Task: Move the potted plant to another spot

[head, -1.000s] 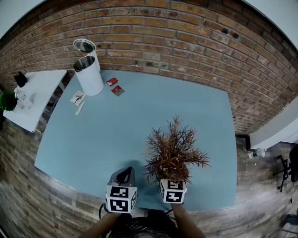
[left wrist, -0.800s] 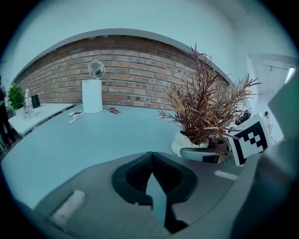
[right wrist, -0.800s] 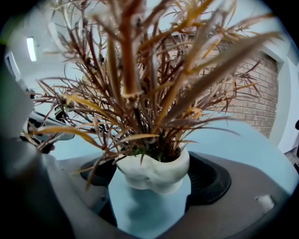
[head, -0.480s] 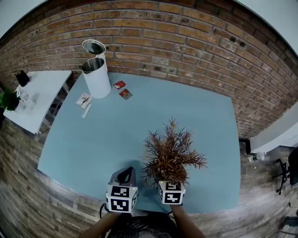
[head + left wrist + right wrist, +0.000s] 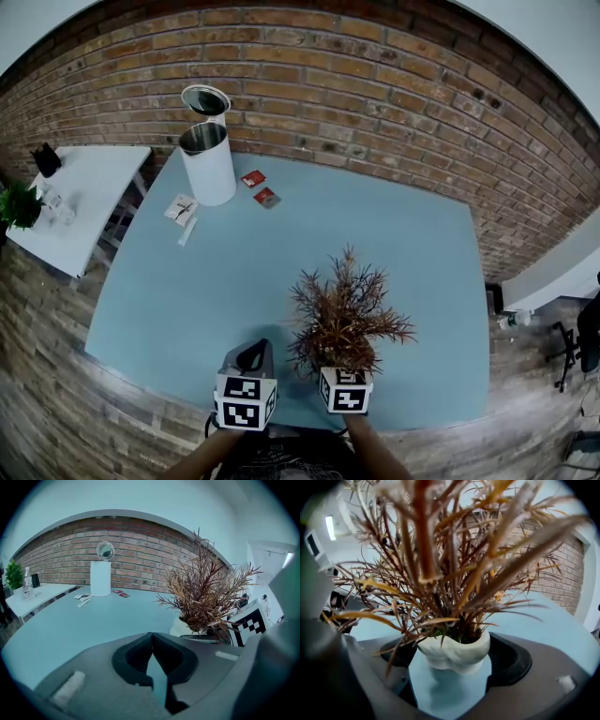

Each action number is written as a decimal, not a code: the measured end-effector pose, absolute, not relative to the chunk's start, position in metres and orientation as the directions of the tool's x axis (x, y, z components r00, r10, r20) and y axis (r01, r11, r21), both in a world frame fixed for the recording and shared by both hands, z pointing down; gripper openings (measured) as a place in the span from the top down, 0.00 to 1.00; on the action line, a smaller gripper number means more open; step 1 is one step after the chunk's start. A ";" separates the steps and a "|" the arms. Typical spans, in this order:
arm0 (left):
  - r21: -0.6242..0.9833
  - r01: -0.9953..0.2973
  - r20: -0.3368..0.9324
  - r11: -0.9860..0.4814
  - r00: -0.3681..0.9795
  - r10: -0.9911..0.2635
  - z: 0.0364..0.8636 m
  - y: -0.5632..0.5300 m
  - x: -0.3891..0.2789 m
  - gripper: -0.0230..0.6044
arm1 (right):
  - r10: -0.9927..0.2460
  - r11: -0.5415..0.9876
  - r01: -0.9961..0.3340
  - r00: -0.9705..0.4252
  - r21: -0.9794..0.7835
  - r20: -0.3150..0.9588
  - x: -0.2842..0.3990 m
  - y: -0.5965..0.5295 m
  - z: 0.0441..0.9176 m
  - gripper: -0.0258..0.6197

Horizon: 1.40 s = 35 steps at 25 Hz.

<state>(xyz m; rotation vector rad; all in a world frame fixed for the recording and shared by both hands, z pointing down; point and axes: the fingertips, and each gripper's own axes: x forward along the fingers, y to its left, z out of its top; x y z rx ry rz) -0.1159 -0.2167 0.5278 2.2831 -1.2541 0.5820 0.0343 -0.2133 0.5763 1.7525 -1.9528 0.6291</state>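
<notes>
The potted plant [image 5: 345,316], a tuft of dry reddish-brown spiky leaves in a small white pot [image 5: 454,649], is over the near edge of the pale blue tabletop [image 5: 234,272], right in front of the person. The right tongs [image 5: 342,366] are clamped on that pot: in the right gripper view its lumpy white body fills the gap between the two dark jaws, which press against it on either side, while the leaves fan up and over them. Whether the pot's base touches the tabletop cannot be told. The left tongs [image 5: 249,354] sit just to the left of the plant, apart from it, with their tips brought together and nothing between them. Far beyond the plant and to its left, a tall white bin [image 5: 211,169] stands at the back of the tabletop with its round lid [image 5: 206,98] tipped open against the brick wall [image 5: 394,94]. Two small red packets [image 5: 261,187] lie just to the right of the bin, and some white paper slips [image 5: 183,211] lie just in front of it. Farther left of the plant, off the tabletop, a white side table [image 5: 84,197] carries a small green plant [image 5: 17,202].
</notes>
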 end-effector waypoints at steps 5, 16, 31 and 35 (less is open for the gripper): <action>0.201 -0.854 0.568 -0.479 0.501 -0.653 0.527 -0.220 -0.133 0.96 | -0.793 0.087 -0.995 -0.097 -0.046 0.602 0.016 -0.217 0.576 0.24; 0.201 -0.856 0.565 -0.476 0.498 -0.658 0.524 -0.228 -0.180 0.96 | -0.794 0.090 -0.995 -0.099 -0.044 0.600 -0.028 -0.226 0.576 0.24; 0.198 -0.885 0.556 -0.422 0.456 -0.695 0.518 -0.230 -0.255 0.96 | -0.787 0.145 -0.988 -0.142 -0.043 0.601 -0.101 -0.239 0.577 0.24; 0.199 -0.892 0.553 -0.405 0.444 -0.706 0.518 -0.228 -0.272 0.96 | -0.784 0.162 -0.986 -0.155 -0.043 0.601 -0.119 -0.241 0.578 0.24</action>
